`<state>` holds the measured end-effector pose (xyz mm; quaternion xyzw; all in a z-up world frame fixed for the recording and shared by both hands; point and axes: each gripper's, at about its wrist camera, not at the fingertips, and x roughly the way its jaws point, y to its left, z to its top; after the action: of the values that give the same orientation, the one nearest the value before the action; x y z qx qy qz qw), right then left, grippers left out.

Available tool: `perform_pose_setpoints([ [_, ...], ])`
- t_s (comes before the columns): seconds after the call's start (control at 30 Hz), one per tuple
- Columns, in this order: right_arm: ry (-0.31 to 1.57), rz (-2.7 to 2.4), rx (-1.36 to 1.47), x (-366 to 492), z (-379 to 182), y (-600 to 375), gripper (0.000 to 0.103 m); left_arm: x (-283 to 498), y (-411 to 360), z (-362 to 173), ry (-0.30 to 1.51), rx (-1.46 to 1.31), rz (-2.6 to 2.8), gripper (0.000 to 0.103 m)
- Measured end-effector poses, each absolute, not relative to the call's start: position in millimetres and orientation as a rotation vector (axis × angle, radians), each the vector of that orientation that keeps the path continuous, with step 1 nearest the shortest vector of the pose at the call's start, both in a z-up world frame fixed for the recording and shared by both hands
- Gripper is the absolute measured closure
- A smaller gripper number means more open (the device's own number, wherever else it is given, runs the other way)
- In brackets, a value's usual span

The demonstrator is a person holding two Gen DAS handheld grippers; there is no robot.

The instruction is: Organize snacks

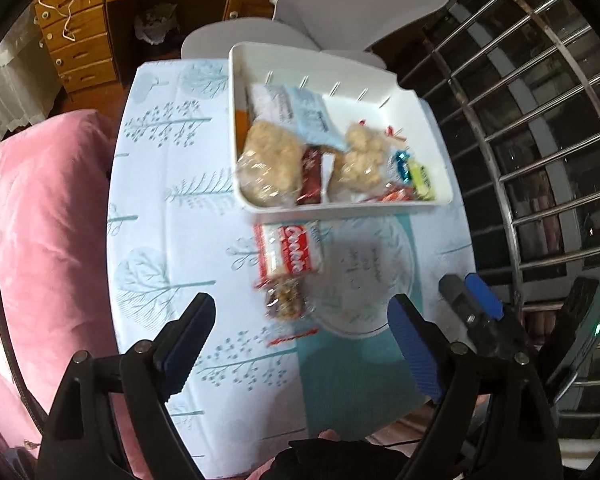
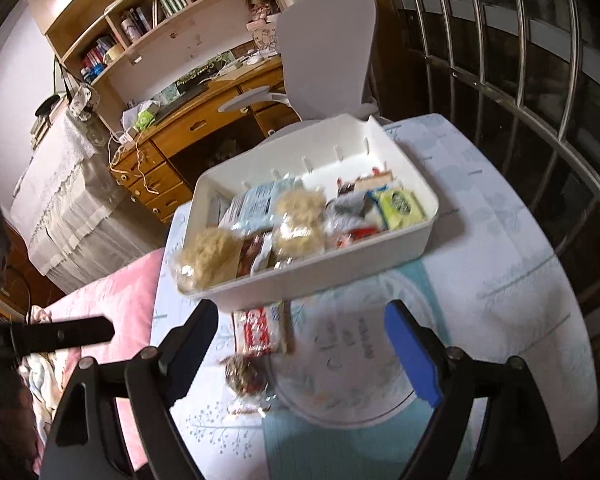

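From the left wrist camera, the white tray serves as the landmark: it sits on a table covered by a pale tree-print cloth, toward the far side. Inside the tray, a puffed-rice cake lies at the near left corner, a dark red bar just beside it, a pale blue packet behind them, a bag of round crackers at the middle, and a green-wrapped candy at the near right corner. Just in front of the tray, on the cloth, lies a red-and-white cookie pack, and nearer still a clear-wrapped nut bar, touching or nearly touching the pack. The left gripper hangs over the cloth in front of these two snacks, its jaws spread wide and holding nothing. To the right of it, the other tool's blue-tipped fingers show at the table's edge.

From the right wrist camera, the same tray appears tilted by the lens, with the rice cake at its near left and the green candy at its right end. The cookie pack lies just in front of the tray's near wall, the nut bar nearer again. The right gripper is held above them, jaws wide apart and empty. A white chair stands behind the tray.
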<state>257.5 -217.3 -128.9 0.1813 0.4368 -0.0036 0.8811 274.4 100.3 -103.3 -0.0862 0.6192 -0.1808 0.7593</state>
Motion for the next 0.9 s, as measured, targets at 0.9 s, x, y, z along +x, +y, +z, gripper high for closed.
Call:
perform_pose_setpoints([
  [0.9,0.843,0.0,0.043,225.0,-232.2,-84.4,0.018,315.4,78.5,-203.2,1.558,-0.01,-0.37,0.013],
])
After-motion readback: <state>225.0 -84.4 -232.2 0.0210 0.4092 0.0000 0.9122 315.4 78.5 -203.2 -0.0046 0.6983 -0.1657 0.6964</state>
